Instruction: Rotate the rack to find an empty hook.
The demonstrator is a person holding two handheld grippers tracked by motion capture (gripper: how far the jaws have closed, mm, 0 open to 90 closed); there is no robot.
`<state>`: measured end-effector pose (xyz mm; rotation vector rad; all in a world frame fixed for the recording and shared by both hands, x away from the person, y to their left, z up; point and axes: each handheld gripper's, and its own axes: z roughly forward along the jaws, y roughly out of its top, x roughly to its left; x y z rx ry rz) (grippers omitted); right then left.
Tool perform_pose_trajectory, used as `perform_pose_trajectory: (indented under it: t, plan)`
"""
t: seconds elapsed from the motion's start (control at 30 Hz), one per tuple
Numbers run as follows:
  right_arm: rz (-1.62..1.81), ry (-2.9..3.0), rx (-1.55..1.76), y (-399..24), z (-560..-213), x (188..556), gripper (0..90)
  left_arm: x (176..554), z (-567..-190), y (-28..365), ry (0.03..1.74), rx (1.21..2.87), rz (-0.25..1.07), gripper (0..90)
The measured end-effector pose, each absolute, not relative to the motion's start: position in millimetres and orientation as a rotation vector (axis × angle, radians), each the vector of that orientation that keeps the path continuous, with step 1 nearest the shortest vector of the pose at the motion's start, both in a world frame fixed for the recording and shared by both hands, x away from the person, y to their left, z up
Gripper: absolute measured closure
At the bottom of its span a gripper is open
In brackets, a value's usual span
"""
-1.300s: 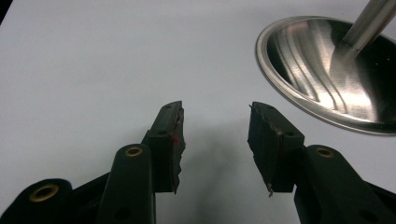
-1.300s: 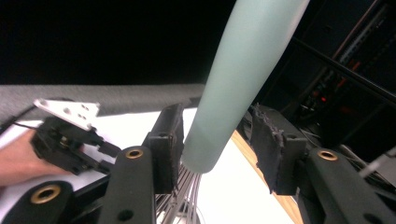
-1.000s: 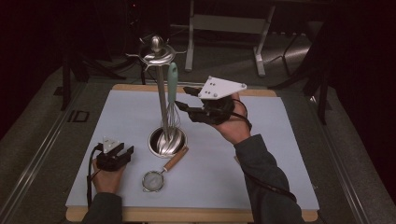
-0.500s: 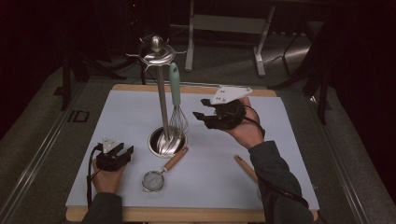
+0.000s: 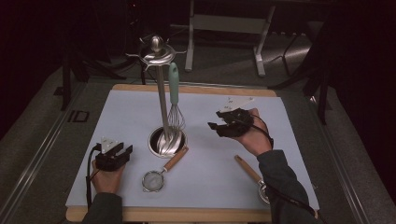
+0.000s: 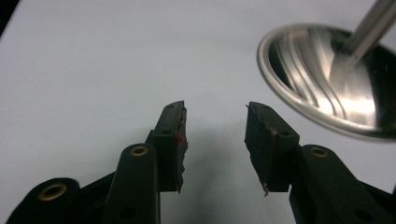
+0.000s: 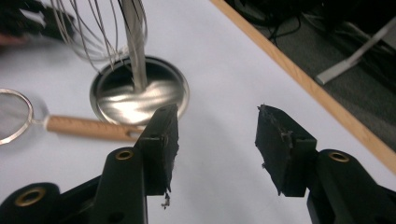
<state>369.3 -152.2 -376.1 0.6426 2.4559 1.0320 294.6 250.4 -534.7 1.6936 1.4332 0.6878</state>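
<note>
A steel utensil stand [image 5: 161, 100] rises from a round base [image 5: 166, 141] in the middle of the white mat. A whisk [image 5: 175, 105] with a mint-green handle hangs from its top hooks. My right gripper [image 5: 214, 127] hovers right of the whisk and points left at it; its jaws have just been opening, and they are open with nothing between them [image 7: 218, 112]. My left gripper [image 5: 125, 150] rests on the mat left of the base. Its jaws have just been closing a little but stay open and empty [image 6: 215, 109]. The base [image 6: 327, 79] lies just ahead and to the right.
A small mesh strainer [image 5: 153, 179] with a wooden handle [image 7: 88, 128] lies in front of the base. Another wooden-handled utensil [image 5: 247, 169] lies by the right forearm. The mat sits on a wooden board [image 7: 299, 79] with dark floor beyond.
My right gripper has dropped and pulled to the right, away from the whisk's handle. The whisk stays hanging on the stand. The left hand has kept still.
</note>
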Motion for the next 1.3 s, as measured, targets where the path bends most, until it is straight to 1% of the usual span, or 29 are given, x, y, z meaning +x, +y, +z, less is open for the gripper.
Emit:
perform_pose_trajectory:
  t: [0.03, 0.07, 0.23, 0.27, 0.3, 0.37, 0.4, 0.43, 0.57, 0.67, 0.7, 0.83, 0.87, 1.0, 1.1, 1.3]
  plan:
    - [1.027, 2.458, 0.658, -155.4, -378.6, 368.8, 48.3, 293.1, -531.3, 251.7, 1.435, 1.658, 0.681, 60.7]
    - [1.022, 2.453, 0.682, -163.0, -383.5, 368.2, 48.2, 289.0, -522.0, 251.9, 1.418, 1.614, 0.711, 61.4]
    - [1.021, 2.447, 0.739, -177.8, -392.9, 366.6, 48.1, 280.8, -503.9, 249.7, 1.343, 1.555, 0.729, 63.9]
    - [1.025, 2.436, 0.769, -185.2, -397.2, 364.2, 47.9, 278.0, -498.1, 247.6, 1.317, 1.547, 0.727, 69.0]
    - [1.025, 2.436, 0.769, -185.2, -397.2, 364.2, 47.9, 276.0, -494.8, 245.9, 1.3, 1.54, 0.738, 69.0]
    - [1.017, 2.419, 0.788, -192.2, -402.7, 359.9, 47.8, 270.4, -483.8, 241.2, 1.246, 1.519, 0.754, 76.8]
    - [0.999, 2.421, 0.811, -198.2, -409.5, 356.1, 47.6, 268.7, -478.6, 239.2, 1.221, 1.51, 0.759, 85.9]
    - [0.977, 2.42, 0.815, -200.9, -413.2, 354.8, 47.5, 267.6, -473.1, 237.8, 1.193, 1.507, 0.756, 89.2]
    - [0.907, 2.416, 0.833, -208.6, -423.7, 351.7, 46.8, 265.8, -451.2, 230.3, 1.119, 1.486, 0.741, 89.7]
    - [0.872, 2.402, 0.885, -220.9, -437.7, 347.8, 46.2, 264.8, -432.0, 223.2, 1.045, 1.437, 0.744, 89.8]
    - [0.872, 2.402, 0.885, -220.9, -437.7, 347.8, 46.2, 264.8, -432.0, 223.2, 1.045, 1.437, 0.744, 89.8]
    - [0.826, 2.408, 0.962, -235.5, -458.8, 344.9, 46.5, 264.8, -410.3, 215.9, 0.938, 1.382, 0.788, 89.9]
    - [0.817, 2.407, 0.977, -238.2, -462.6, 344.4, 46.5, 264.8, -410.3, 215.9, 0.938, 1.382, 0.788, 89.9]
    - [0.804, 2.407, 1.015, -245.4, -475.5, 342.6, 46.1, 269.2, -387.0, 208.6, 0.871, 1.35, 0.807, 89.9]
    - [0.808, 2.397, 1.034, -248.3, -480.2, 342.5, 45.8, 270.4, -378.7, 204.9, 0.84, 1.337, 0.813, 90.0]
    - [0.843, 2.37, 1.102, -255.5, -489.1, 342.1, 45.8, 274.1, -357.6, 194.3, 0.764, 1.252, 0.82, 89.9]
